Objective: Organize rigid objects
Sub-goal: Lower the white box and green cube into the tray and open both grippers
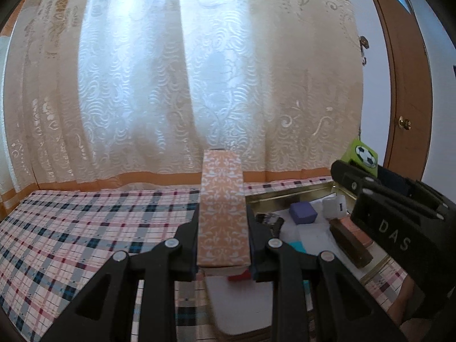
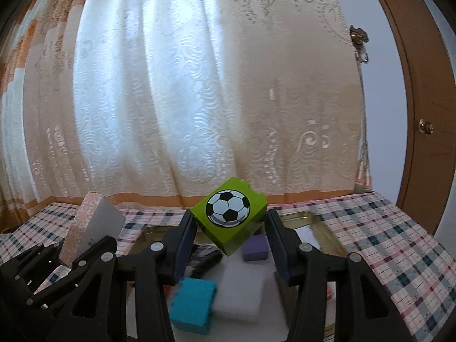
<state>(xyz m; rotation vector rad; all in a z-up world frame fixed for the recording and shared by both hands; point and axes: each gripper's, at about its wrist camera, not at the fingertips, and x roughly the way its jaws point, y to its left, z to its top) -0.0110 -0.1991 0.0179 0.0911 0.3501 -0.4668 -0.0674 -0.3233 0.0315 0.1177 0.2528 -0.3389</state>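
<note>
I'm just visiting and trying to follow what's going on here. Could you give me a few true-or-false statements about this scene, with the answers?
1. The left gripper holds an orange patterned box. True.
2. The right gripper holds a purple block. False: it holds a green soccer-ball block; the purple block lies in the tray.
3. The tablecloth is plain white. False: it is plaid.
4. A teal block lies below the right gripper's jaws. True.

Left hand-held gripper (image 1: 223, 245) clamping orange patterned box (image 1: 222, 208), gold tray (image 1: 287, 195) beside

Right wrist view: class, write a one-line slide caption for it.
Right gripper holds a green football block above a gold tray of small blocks, by a curtain.
</note>
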